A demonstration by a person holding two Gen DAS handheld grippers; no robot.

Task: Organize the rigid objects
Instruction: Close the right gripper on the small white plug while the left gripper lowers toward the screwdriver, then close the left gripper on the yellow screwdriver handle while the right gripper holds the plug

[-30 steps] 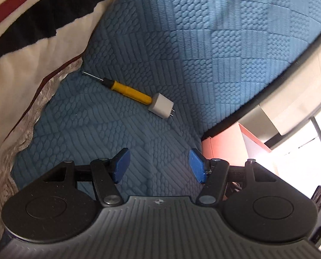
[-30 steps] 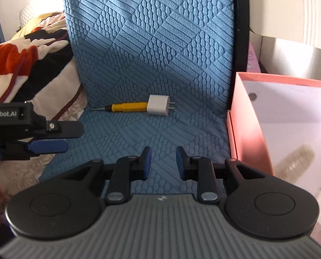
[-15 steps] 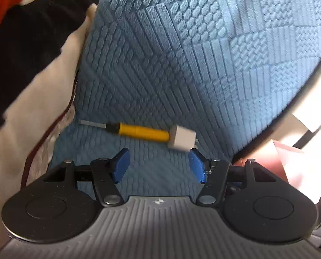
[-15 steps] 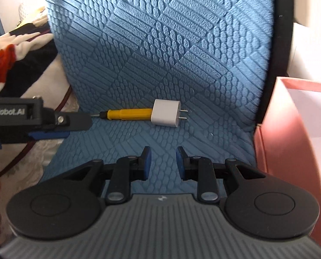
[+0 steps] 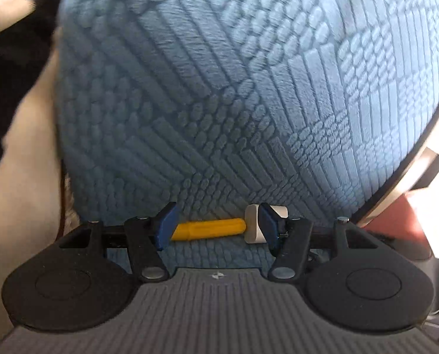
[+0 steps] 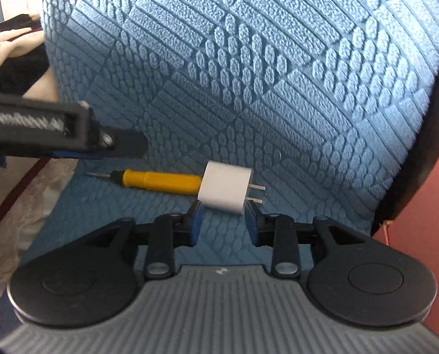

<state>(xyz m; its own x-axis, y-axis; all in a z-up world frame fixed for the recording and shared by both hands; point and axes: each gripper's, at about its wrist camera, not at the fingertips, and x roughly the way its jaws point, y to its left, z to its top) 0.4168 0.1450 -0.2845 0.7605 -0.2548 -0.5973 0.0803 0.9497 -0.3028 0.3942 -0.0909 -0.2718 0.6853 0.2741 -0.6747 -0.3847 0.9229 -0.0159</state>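
Blue textured seat cushion (image 6: 278, 94): yellow screwdriver (image 6: 160, 180) touching white charger (image 6: 225, 191).

A blue quilted cushion (image 6: 248, 73) with a raised woven pattern fills most of both views. A cream, black and red blanket (image 5: 10, 94) lies along its left edge, and a pink box (image 6: 419, 227) stands just beside its right edge.

surface: blue quilted cushion (image 6: 248, 73) | left: patterned blanket (image 5: 10, 59) | light: bright daylight
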